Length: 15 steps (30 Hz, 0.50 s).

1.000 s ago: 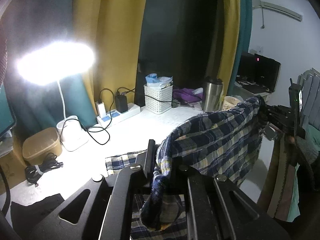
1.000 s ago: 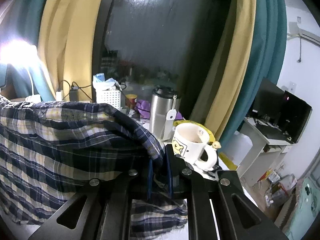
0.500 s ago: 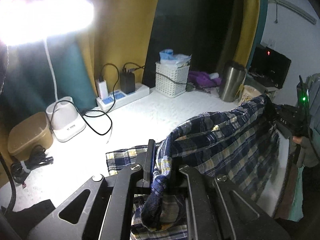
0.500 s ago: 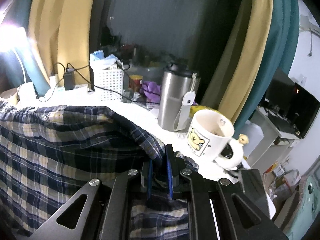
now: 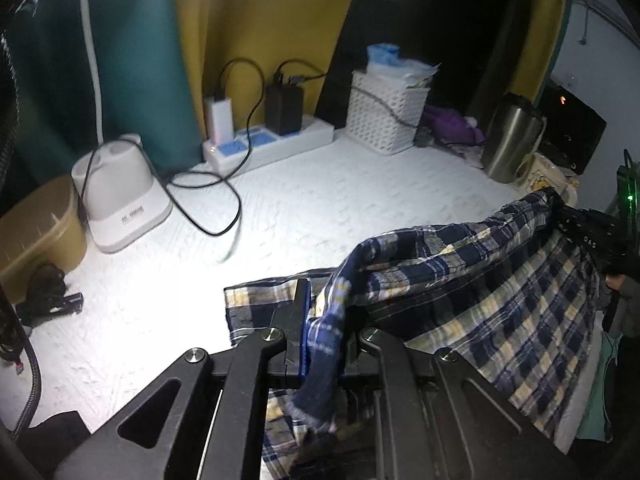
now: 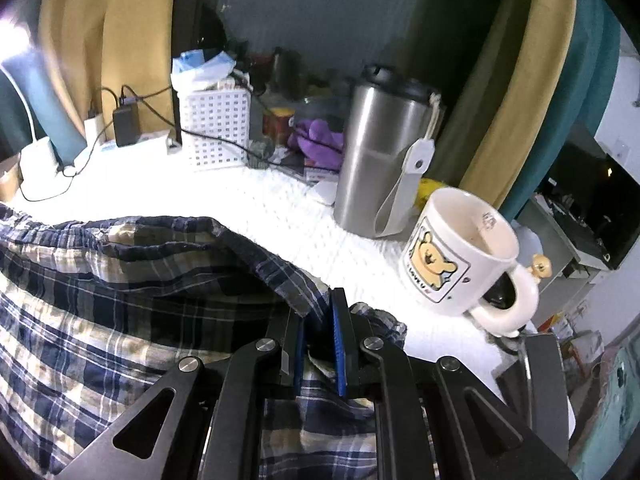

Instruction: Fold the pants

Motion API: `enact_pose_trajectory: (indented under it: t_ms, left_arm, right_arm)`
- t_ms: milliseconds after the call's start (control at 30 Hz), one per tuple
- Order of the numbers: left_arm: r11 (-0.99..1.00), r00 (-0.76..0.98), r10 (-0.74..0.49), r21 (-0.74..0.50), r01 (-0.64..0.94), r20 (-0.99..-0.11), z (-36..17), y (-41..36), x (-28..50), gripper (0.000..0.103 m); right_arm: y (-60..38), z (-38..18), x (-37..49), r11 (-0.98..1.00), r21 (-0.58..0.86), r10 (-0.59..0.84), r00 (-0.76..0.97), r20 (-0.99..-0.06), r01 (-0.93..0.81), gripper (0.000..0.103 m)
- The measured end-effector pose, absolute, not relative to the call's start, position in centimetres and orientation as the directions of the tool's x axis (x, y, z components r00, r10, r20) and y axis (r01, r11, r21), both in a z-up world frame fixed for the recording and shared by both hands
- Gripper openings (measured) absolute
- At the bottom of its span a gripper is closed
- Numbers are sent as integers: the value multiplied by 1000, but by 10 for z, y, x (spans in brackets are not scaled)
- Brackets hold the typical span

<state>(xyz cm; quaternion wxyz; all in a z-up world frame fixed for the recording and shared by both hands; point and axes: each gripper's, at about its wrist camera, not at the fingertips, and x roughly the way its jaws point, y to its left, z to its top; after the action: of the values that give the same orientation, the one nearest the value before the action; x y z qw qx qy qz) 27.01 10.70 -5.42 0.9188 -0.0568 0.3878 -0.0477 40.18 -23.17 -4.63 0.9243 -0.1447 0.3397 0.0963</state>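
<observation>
Mug (image 6: 456, 252) label "I LOVE U"

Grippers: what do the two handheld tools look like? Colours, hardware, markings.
Both match. The left tool and the right tool each have matte black linkage arms with triangular cut-outs, silver round-head pivot screws and flat fingers faced with blue pads. Seen from the left wrist camera, the right tool's black body carries white "DAS" lettering and a green LED.

You are working in a lived-in home room, at a table (image 5: 304, 216) set against yellow and teal curtains (image 5: 256, 32). A power strip (image 5: 268, 142), a white basket (image 5: 386, 118) and a bear mug (image 6: 456, 248) are sitting around you.
</observation>
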Motion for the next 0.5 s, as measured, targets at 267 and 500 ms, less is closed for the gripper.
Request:
enact_pose_trajectory:
  t_ms: [267,500]
  left_arm:
    - [988,663,-107,-153,-12,-741,-75,124,280,15]
    - [985,665,3,-112,-131,-746,-78,150,280,23]
  right_arm:
    - [-225,-60,416,937,-203,70,722,-689,-284,12]
    - [-222,-67,426,938,-220,34,705,-709,-267,12]
